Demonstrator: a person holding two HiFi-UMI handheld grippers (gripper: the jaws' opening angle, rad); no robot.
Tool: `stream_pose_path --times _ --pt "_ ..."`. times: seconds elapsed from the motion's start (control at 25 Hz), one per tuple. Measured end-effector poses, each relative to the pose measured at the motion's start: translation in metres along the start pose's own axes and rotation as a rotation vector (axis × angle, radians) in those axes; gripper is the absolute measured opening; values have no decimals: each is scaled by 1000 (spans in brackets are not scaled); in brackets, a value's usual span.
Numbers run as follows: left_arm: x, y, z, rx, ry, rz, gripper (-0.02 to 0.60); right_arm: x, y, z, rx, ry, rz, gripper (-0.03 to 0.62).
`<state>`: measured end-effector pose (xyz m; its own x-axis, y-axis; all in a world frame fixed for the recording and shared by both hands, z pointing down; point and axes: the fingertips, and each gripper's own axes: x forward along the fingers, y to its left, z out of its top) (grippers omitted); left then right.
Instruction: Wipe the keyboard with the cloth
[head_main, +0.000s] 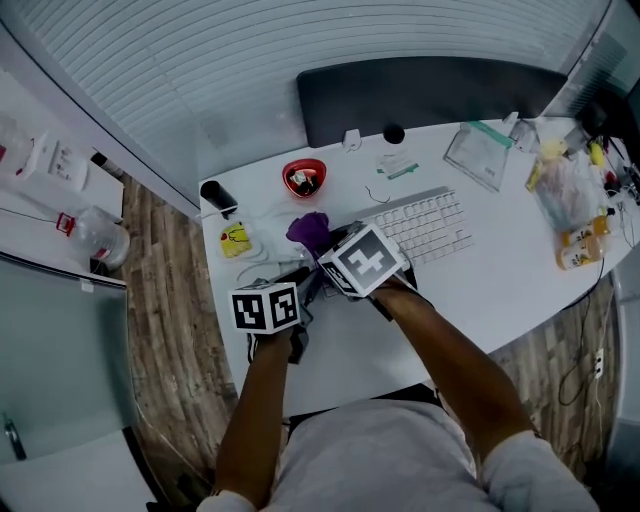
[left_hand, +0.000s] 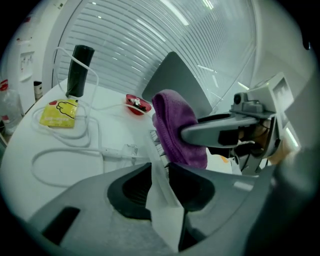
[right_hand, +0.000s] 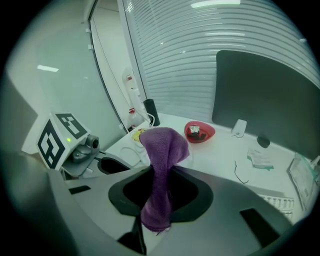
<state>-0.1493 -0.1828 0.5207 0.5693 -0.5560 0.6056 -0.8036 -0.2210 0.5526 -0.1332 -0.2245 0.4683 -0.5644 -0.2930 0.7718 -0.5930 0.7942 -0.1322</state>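
Note:
The white keyboard (head_main: 425, 225) lies on the white desk (head_main: 500, 290), angled toward the far right. A purple cloth (head_main: 308, 230) stands bunched up at the keyboard's left end. In the right gripper view my right gripper (right_hand: 160, 172) is shut on the cloth (right_hand: 162, 150), which rises from between the jaws and flops over at the top. My left gripper (left_hand: 160, 167) is just left of it, open, with only a narrow white gap between its jaws. The cloth (left_hand: 175, 130) hangs right ahead of it, not touching it. A few keys (left_hand: 156, 142) show below the cloth.
A red bowl (head_main: 304, 177) sits behind the cloth, with a yellow packet (head_main: 235, 240), white cable (left_hand: 65, 155) and black cylinder (head_main: 218, 193) to the left. A dark monitor (head_main: 430, 95) stands at the back. A clear pouch (head_main: 480, 152) and bottles (head_main: 580, 245) crowd the right end.

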Motion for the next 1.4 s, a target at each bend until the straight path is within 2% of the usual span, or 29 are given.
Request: stream_pose_path --times 0.28,0.48,0.8,1.2,1.4 --pt "-2 1 1 -16 4 -16 118 -8 -32 -14 -14 43 -25 84" --pt "0 1 1 -18 2 -8 118 -32 -82 -38 22 63 -75 84" --pt "-1 1 1 -13 1 22 118 -78 -169 -77 139 71 -176 84" --pt "0 2 1 8 13 47 119 -128 -246 -120 171 125 -308 84" --pt "0 1 1 11 11 52 118 -151 -252 -123 178 113 -350 84"
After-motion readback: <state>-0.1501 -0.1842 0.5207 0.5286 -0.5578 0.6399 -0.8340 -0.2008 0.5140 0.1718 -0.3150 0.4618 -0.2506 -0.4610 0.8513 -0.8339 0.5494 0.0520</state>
